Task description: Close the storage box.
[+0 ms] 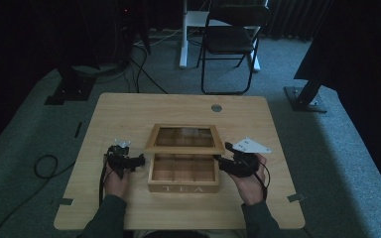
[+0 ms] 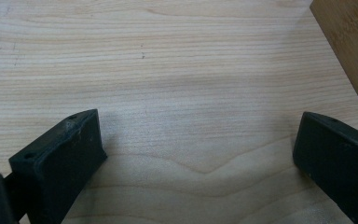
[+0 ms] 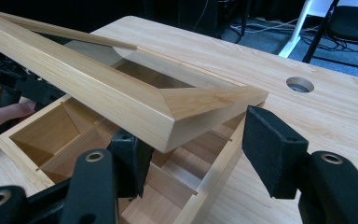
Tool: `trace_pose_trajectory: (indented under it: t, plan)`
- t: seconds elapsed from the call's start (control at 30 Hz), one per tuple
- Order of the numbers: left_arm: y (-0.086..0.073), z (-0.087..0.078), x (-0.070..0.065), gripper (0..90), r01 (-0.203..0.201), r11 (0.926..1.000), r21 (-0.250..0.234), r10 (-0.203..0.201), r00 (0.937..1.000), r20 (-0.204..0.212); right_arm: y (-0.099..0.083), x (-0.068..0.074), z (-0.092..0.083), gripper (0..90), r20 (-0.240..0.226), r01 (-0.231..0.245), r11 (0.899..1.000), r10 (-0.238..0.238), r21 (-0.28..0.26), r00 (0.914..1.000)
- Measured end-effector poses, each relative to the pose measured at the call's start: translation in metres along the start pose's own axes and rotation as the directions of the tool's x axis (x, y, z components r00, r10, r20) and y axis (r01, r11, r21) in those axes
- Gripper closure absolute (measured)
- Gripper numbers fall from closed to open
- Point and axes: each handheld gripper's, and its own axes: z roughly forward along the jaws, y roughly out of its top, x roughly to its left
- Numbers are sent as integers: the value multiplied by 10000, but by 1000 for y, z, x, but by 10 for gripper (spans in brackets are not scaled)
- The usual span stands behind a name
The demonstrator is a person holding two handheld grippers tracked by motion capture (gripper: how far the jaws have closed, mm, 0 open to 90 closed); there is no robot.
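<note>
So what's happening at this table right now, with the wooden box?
A person at a wooden table works on a wooden tea box with a gripper in each hand. The right gripper has its jaws around the front corner of the glass-paned lid, which is raised partway; whether the pads press on it is unclear. The compartments that show inside look empty. The left gripper sits beside the box's left side, jaws open over bare tabletop, holding nothing.
</note>
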Motion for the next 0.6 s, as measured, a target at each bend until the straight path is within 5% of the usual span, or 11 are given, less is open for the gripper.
trace_pose_trajectory:
  t: [0.6]
  plan:
    - [0, 0, 0, 16, -2, 10000, -2, 2, 10000, -2, -7, 2, -2, 451, -124, -24, 9999, 25, 105, 9999]
